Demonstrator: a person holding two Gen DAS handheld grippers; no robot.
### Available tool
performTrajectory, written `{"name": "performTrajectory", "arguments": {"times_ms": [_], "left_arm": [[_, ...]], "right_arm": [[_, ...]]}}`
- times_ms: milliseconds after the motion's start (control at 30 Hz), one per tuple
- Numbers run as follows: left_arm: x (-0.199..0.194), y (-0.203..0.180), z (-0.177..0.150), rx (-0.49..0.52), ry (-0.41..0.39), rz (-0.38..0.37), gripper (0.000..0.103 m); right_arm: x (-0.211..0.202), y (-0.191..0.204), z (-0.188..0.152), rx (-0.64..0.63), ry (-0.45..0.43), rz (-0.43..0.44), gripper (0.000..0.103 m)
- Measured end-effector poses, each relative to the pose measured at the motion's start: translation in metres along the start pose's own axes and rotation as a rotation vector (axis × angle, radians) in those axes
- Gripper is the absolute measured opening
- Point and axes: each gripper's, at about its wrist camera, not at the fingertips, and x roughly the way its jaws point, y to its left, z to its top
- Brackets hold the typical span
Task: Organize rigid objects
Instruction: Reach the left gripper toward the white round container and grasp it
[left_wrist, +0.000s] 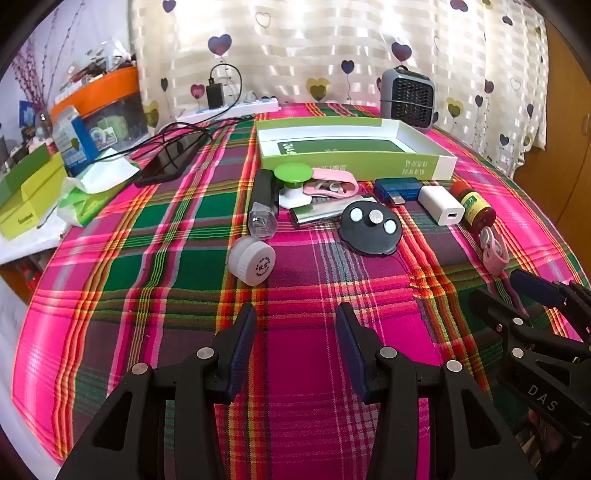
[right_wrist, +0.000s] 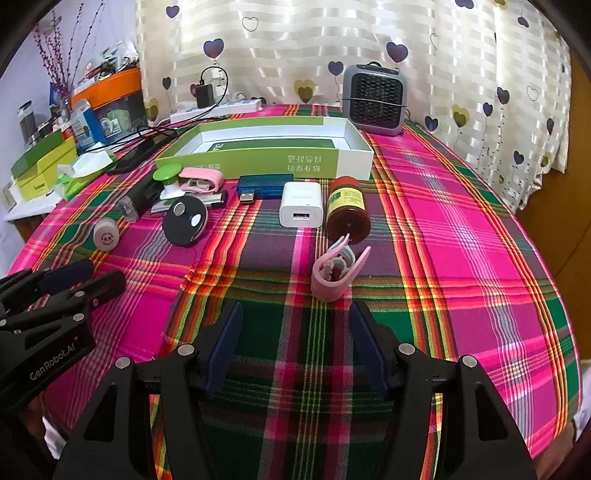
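I find both tools idle at the bottom of their frames: the left gripper (left_wrist: 295, 347) and the right gripper (right_wrist: 295, 343) stand with jaws wide apart, nothing between the pads, both hanging over bare plaid tablecloth (right_wrist: 461, 229). Nearest the right tool, at centre frame just above its fingertips, lies the pink clip (right_wrist: 334, 271), tipped on its side with white cord inside; I judge it the sensible first pick, taken across its narrow sides so the springy arms do not splay. Beyond it, touching or nearly so, the red bottle (right_wrist: 347, 210) lies on its side and may roll if nudged; the white charger (right_wrist: 300, 209) sits just beside it. In the left view the white cap (left_wrist: 253, 264) lies apart at centre left, the black disc (left_wrist: 371, 229) behind it. Farthest, the open green-and-white box (right_wrist: 258, 162) spans the upper centre and appears the likely destination; its near wall calls for a lift before release. Open room lies right of frame; the table edge curves away there.
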Motion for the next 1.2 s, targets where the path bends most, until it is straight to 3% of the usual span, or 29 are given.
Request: {"name": "performTrajectory", "arguments": {"times_ms": [467, 733, 1200], "left_arm": [[0.005, 0.007, 0.003, 0.002, 0.025, -0.051, 0.043], [0.007, 0.031, 0.006, -0.043, 0.036, -0.128, 0.043], [0.026, 0.059, 0.027, -0.130, 0.056, -0.127, 0.043]], "right_arm": [[0.002, -0.012, 0.006, 0.037, 0.007, 0.016, 0.060], [0.011, -0.027, 0.017, 0.075, 0.029, 0.002, 0.060], [0.024, -0.029, 0.029, 0.101, 0.040, -0.010, 0.060]]}}
